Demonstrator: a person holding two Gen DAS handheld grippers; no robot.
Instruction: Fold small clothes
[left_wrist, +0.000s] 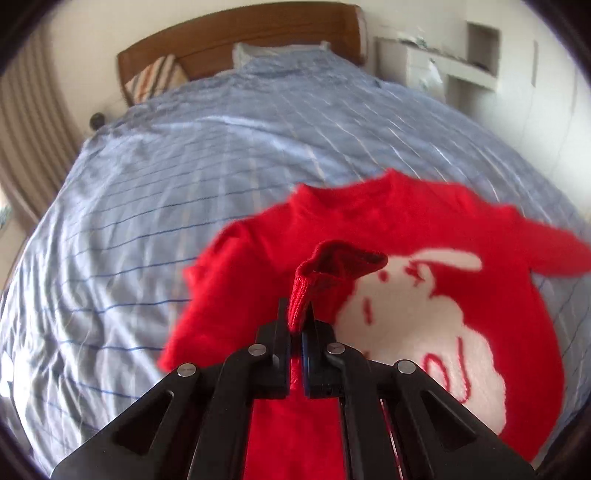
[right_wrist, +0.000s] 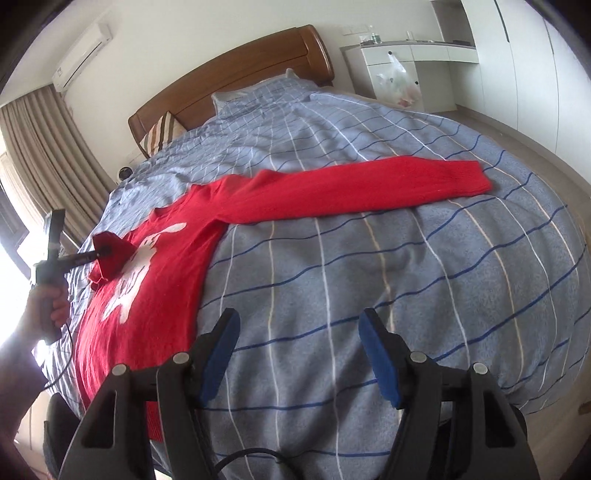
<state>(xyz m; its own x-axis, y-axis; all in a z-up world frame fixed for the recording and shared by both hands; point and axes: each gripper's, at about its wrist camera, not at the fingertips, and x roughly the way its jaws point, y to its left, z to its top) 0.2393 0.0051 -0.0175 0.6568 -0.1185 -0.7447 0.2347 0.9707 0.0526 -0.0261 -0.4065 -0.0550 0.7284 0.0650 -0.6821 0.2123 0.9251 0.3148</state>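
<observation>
Your left gripper (left_wrist: 298, 314) is clamped on the ribbed cuff (left_wrist: 332, 269) of the red sweater (left_wrist: 406, 295), its two black jaws pressed together with the knit pinched between them, and that cuff stands up over the sweater's chest. In the right wrist view you see the same hold from the side: your left hand (right_wrist: 51, 302) grips the handle near the left edge of the bed (right_wrist: 406, 277), and the sleeve end bunches at the tool's tip above the white rabbit-like figure (right_wrist: 136, 273) on the front. The sweater lies face up on the blue checked duvet, toward the left side of the bed, its collar (left_wrist: 369, 192) pointing at the wooden headboard (right_wrist: 236, 74) and its hem toward the foot edge nearest you. Its other sleeve (right_wrist: 351, 188) lies stretched flat across the cover toward the right edge of the bed, the cuff reaching well out from the body. Your right gripper (right_wrist: 299, 354) hangs over bare duvet just beside the sweater's right flank; its blue pads (right_wrist: 380, 362) stand apart with nothing between them, and they touch no cloth. A striped pillow (right_wrist: 162, 133) leans at the headboard's left corner, and a white cabinet (right_wrist: 402, 70) with a plastic bag on its front stands beyond the right side of the bed.
</observation>
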